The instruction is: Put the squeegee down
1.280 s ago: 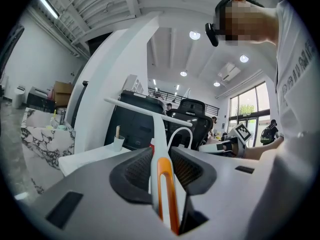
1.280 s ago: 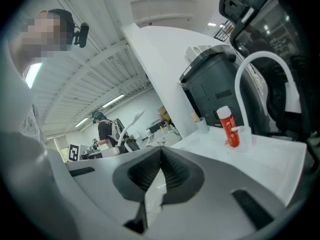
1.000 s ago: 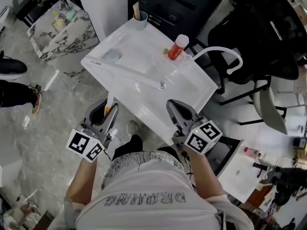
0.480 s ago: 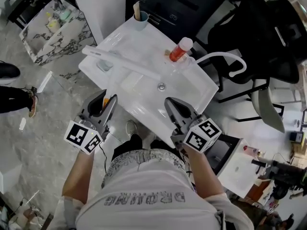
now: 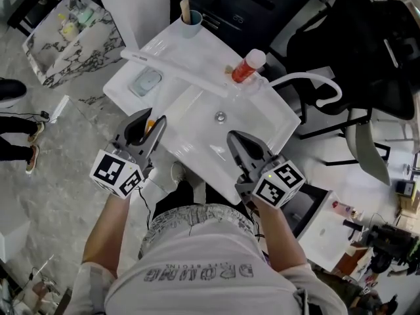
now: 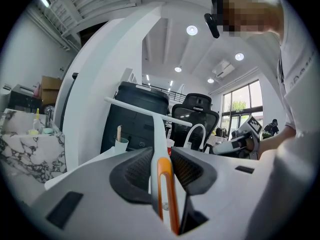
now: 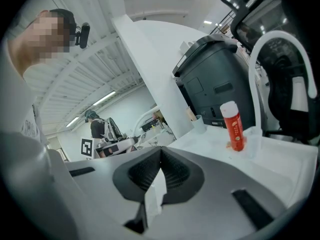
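Over the far edge of the sink [image 5: 262, 120], the squeegee [image 5: 177, 71] now reaches past the soap dish [image 5: 146, 82]; a second ago its blade crossed nearer the drain. My left claw [image 5: 152, 125] pinches its handle, my right claw [image 5: 239, 143] is closed and empty. I judge it not yet set down.

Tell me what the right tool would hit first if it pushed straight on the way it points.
Most likely the white sink: the right tool tilts slightly down over the near rim, aimed across the basin toward the drain. Depth is hard to judge.
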Available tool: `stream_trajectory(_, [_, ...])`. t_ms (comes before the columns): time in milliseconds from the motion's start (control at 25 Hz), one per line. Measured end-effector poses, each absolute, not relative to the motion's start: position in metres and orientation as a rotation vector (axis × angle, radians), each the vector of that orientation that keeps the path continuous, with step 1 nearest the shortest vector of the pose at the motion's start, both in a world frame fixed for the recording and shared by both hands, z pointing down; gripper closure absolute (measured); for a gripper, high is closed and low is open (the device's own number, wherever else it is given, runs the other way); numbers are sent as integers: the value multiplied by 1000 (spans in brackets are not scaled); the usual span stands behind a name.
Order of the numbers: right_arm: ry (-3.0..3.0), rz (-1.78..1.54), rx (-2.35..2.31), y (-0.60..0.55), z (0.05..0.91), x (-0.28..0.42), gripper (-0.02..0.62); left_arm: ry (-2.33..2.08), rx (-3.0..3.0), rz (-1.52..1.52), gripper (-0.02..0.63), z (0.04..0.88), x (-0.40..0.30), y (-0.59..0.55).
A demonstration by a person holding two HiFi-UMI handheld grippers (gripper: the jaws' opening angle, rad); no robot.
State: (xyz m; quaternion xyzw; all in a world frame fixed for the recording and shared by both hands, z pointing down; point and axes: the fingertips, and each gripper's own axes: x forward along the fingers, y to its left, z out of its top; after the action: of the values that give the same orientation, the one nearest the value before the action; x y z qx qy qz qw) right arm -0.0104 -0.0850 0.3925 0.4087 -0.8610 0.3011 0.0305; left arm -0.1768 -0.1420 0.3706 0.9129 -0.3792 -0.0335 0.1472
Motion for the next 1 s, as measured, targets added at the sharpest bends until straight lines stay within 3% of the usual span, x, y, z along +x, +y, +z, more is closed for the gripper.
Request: stream_trajectory(1000, [-2622,1046,1180,-152,452,64,588,-1081,2629,236,477,468,-105,-260])
